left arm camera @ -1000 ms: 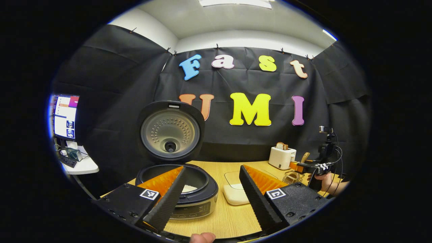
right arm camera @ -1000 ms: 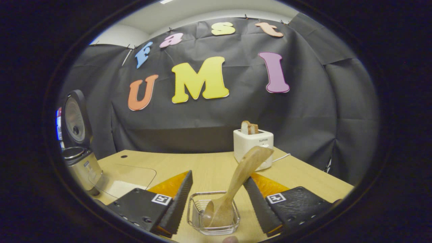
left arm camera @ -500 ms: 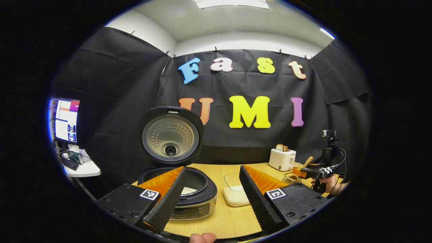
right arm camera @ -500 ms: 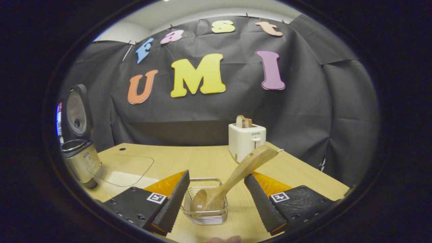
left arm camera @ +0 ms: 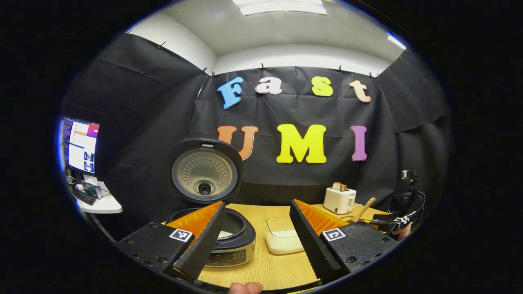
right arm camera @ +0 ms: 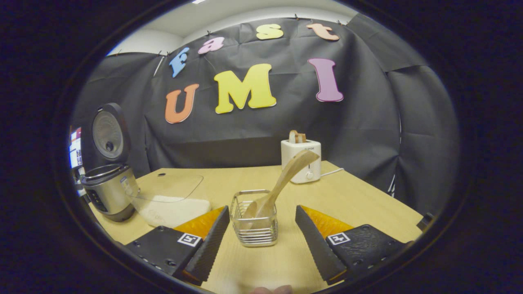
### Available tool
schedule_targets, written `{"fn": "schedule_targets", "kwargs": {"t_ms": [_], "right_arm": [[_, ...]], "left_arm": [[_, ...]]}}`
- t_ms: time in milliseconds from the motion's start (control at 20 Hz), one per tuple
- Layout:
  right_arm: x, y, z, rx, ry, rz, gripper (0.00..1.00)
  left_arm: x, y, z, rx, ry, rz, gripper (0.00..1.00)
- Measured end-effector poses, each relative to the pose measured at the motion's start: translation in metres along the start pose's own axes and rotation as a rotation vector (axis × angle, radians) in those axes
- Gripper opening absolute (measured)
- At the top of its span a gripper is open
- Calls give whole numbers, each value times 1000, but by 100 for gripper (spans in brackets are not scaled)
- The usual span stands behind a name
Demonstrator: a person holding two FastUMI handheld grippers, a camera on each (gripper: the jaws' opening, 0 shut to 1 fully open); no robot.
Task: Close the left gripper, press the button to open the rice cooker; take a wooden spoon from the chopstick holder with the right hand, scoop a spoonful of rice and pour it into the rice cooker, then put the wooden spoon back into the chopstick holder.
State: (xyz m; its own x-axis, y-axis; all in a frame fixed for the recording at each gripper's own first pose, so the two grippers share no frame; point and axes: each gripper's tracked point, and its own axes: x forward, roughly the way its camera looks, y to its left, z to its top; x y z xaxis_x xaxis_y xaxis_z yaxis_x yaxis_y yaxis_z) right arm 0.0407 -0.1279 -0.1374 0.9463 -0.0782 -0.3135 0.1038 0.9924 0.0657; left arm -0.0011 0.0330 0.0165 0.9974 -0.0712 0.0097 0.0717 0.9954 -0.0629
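the wooden spoon leans in the wire holder on the table, just ahead of the right gripper, whose fingers are spread wide, holding nothing. the left gripper also gapes wide and empty before the open rice cooker.

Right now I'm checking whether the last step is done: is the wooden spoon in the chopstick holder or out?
In. The wooden spoon leans bowl-down inside the chopstick holder; the open right tool isn't touching it.

Bare table before chopstick holder
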Motion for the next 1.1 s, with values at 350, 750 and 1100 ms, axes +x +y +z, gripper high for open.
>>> {"fn": "schedule_targets", "kwargs": {"t_ms": [350,750,1100], "right_arm": [[-50,45,37,-149,-105,124,99],[-43,77,49,-211,-138,220,95],[-34,90,53,-171,-148,275,96]], "left_arm": [[24,24,35,44,-4,142,99],[100,73,97,156,30,239,99],[162,123,129,124,127,308,100]]}}
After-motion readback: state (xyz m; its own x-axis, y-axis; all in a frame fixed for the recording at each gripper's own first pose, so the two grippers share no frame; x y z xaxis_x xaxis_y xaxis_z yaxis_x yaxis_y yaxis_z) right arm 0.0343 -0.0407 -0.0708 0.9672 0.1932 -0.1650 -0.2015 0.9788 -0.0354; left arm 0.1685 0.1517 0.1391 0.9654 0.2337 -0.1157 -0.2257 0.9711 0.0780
